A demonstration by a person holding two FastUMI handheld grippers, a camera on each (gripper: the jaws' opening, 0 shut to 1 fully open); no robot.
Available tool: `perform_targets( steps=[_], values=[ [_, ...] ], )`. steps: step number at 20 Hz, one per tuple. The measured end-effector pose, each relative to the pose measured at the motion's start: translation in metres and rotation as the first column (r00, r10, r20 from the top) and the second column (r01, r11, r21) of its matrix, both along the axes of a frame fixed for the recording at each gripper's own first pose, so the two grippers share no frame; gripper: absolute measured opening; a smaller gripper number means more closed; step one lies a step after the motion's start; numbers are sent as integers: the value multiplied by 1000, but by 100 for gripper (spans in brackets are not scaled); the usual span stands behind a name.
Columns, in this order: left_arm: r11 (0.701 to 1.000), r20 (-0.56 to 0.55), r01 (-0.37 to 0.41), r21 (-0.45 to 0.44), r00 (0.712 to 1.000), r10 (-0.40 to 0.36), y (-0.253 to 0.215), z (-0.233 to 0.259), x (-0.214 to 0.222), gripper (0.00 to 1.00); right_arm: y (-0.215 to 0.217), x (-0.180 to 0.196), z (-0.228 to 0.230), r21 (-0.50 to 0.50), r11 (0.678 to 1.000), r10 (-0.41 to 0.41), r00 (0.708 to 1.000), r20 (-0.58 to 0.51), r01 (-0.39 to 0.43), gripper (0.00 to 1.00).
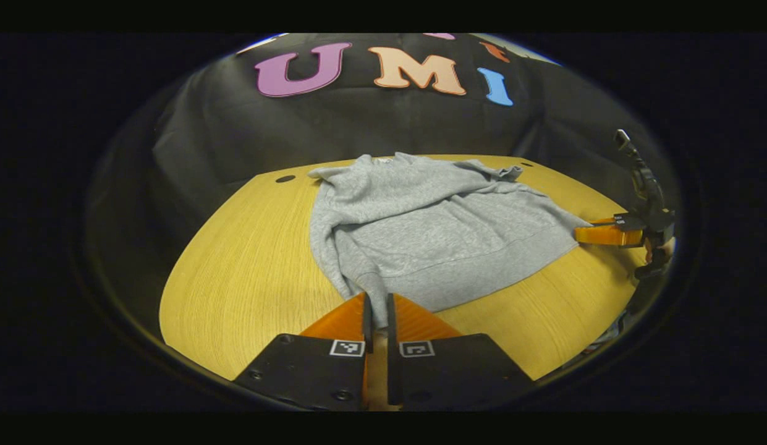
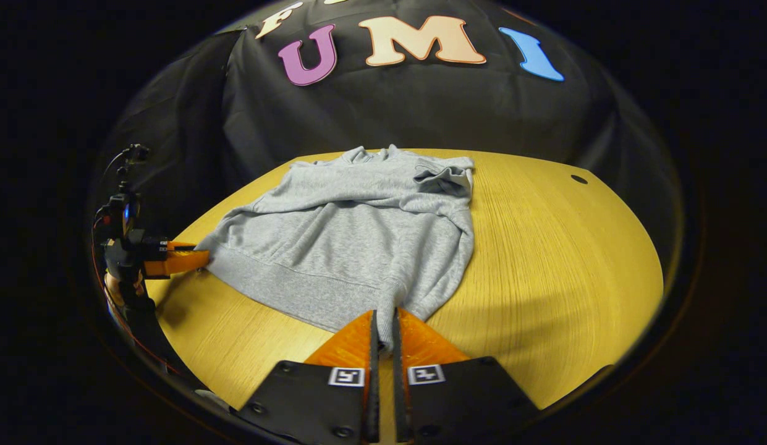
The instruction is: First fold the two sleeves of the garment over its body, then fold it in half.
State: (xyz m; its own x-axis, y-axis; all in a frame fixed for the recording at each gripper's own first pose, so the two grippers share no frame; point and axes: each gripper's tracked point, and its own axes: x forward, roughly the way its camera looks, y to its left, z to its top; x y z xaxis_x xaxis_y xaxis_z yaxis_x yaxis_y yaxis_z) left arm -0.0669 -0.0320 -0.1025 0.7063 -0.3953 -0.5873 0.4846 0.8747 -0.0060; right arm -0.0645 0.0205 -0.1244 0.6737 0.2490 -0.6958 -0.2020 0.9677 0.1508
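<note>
A grey sweatshirt (image 1: 432, 228) lies flat on the yellow wooden table (image 1: 247, 278), collar toward the wall, hem toward me. In the left gripper view my left gripper (image 1: 377, 312) is shut on the near hem corner, where a sleeve runs down the garment's side. My right gripper (image 1: 584, 233) sits at the far hem corner, held by a hand. In the right gripper view the sweatshirt (image 2: 352, 241) has a bunched sleeve cuff (image 2: 442, 176) near the collar. My right gripper (image 2: 383, 327) is shut on its hem corner, and the left gripper (image 2: 194, 258) touches the other corner.
Bare tabletop (image 2: 556, 259) stretches to the right of the sweatshirt in the right gripper view, with a small dark hole (image 2: 579, 179) near its far edge. Another hole (image 1: 285, 178) shows in the left gripper view. Black cloth hangs behind the table.
</note>
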Motion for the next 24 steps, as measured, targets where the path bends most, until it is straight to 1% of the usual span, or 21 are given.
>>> perform_targets(
  steps=[1, 2, 3, 5, 6, 9, 13, 15, 18, 22, 24],
  values=[
    [1000, 2, -2, -7, 1000, 2, -1, 2, 0, 2, 0, 0, 1, 0, 1000, -3, 1000, 0, 3, 10],
    [1000, 5, 1, -9, 1000, -1, -1, 1, -1, 5, 2, -1, 0, -2, 1000, 1, 1000, -9, -1, 5],
    [1000, 12, 4, -11, 1000, -4, 0, 2, -2, 1, 2, -2, 1, -9, 1000, 5, 1000, -3, -5, 5],
    [1000, 14, 5, -19, 1000, -5, 1, 2, -2, 5, 2, -6, 3, -27, 1000, 13, 1000, 12, -12, 5],
    [1000, 15, 2, -27, 1000, -1, 3, 4, -2, 3, 3, -11, 3, -31, 999, 15, 1000, 12, -15, 2],
    [998, 3, -4, -57, 1000, 4, 5, 8, 1, 0, 4, -24, 6, -29, 1000, 8, 1000, 12, -8, 2],
    [995, -7, -2, -104, 1000, 2, 2, 18, 4, 0, 5, -20, 22, -13, 1000, -4, 1000, 31, 4, 2],
    [990, 24, -2, -140, 1000, 5, -1, 38, 9, 0, 5, -12, 35, -12, 1000, -5, 998, 69, 6, 2],
    [981, 100, 5, -193, 995, 15, -8, 69, 25, 0, 14, 5, 51, 5, 1000, -2, 993, 118, 1, 2],
    [967, 155, 7, -253, 987, 34, -23, 100, 51, 0, 13, 46, 88, 27, 999, -27, 972, 232, 22, 2],
    [956, 169, 1, -292, 984, 51, -29, 114, 67, 0, 11, 66, 100, 26, 999, -37, 964, 265, 31, 2]
  ],
)
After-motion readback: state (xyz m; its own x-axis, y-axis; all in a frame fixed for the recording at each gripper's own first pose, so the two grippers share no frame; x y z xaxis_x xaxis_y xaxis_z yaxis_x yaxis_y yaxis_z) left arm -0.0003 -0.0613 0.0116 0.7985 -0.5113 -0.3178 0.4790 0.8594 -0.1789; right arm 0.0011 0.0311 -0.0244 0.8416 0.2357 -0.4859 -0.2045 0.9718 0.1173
